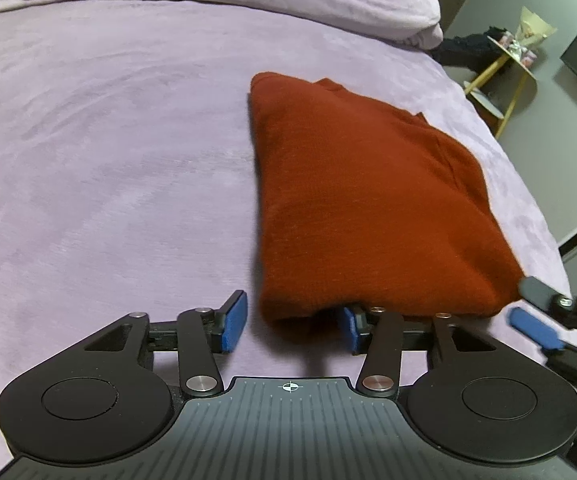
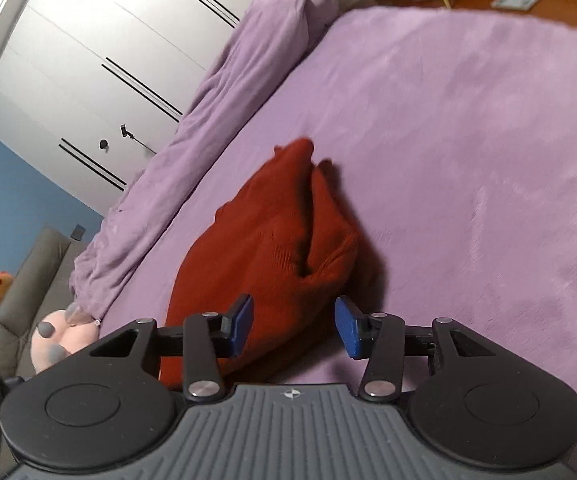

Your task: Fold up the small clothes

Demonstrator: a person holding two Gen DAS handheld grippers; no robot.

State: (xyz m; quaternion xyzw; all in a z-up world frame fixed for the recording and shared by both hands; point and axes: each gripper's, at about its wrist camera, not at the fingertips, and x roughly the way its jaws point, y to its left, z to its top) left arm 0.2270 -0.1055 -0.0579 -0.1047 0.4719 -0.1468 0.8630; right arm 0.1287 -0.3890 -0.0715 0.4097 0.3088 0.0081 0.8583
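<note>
A: Entry, both wrist views. Where is the garment?

B: The rust-red knit garment (image 1: 372,200) lies folded on the bed (image 1: 108,160), which has a lilac plush cover. In the left wrist view it sits toward the right half of the bed, its near folded corner drooping over the left gripper (image 1: 290,324).

A: State of the left fingers?

B: Partly open. The left-hand blue pad (image 1: 234,322) stands clear over bare bedcover. The right-hand pad is half hidden under the garment's near edge. Cloth lies against that one pad, and nothing is pinched between the two.

A: And the right gripper?

B: The right gripper (image 2: 294,326) is also partly open, with its blue pads apart. The garment's near end lies in the gap and beyond the fingers. The pads do not press on it. The right-hand pad (image 2: 348,328) is over bedcover, just beside the cloth edge. The picture is slightly blurred.

A: Is the right gripper seen from the left camera?

B: Yes, at the right edge, a blurred blue pad (image 1: 536,328) just beside the garment's near right corner.

A: Surroundings?

B: A bunched lilac duvet (image 2: 208,120) lies along the far side of the bed. A white wardrobe (image 2: 88,60) stands behind it. A small yellow-legged side table (image 1: 504,80) is beyond the bed corner.
</note>
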